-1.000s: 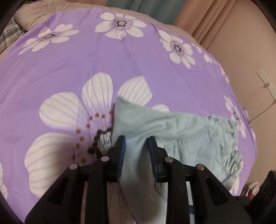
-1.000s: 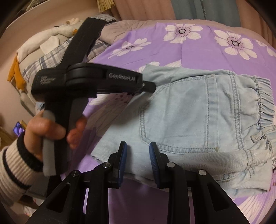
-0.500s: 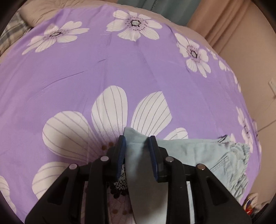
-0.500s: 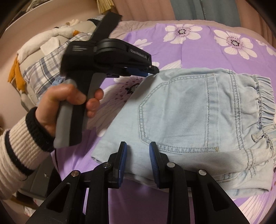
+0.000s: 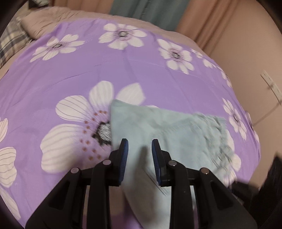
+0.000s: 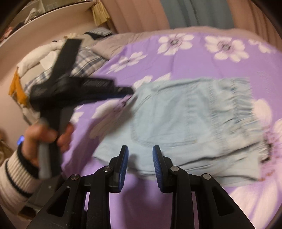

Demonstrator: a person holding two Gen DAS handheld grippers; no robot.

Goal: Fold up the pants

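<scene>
Light blue denim pants (image 6: 190, 123) lie folded on a purple flowered bedspread (image 6: 202, 59), back pocket up, elastic waistband to the right. They also show in the left wrist view (image 5: 158, 130). My left gripper (image 5: 140, 146) is open, its jaws over the pants' near left corner. In the right wrist view that left gripper (image 6: 126, 92) sits at the pants' far left corner, held by a hand in a striped sleeve. My right gripper (image 6: 140, 152) is open and empty, its jaws just over the pants' near edge. Both views are blurred by motion.
A plaid blanket and piled clothes (image 6: 52, 58) lie at the head of the bed, left. Curtains (image 6: 185, 15) hang behind the bed. A beige wall with a power strip and cable (image 5: 269, 86) stands to the right of the bed.
Both grippers have pulled back from the pants. More of the pants now shows in the left wrist view. The left gripper has tilted and lifted off the far left corner.
</scene>
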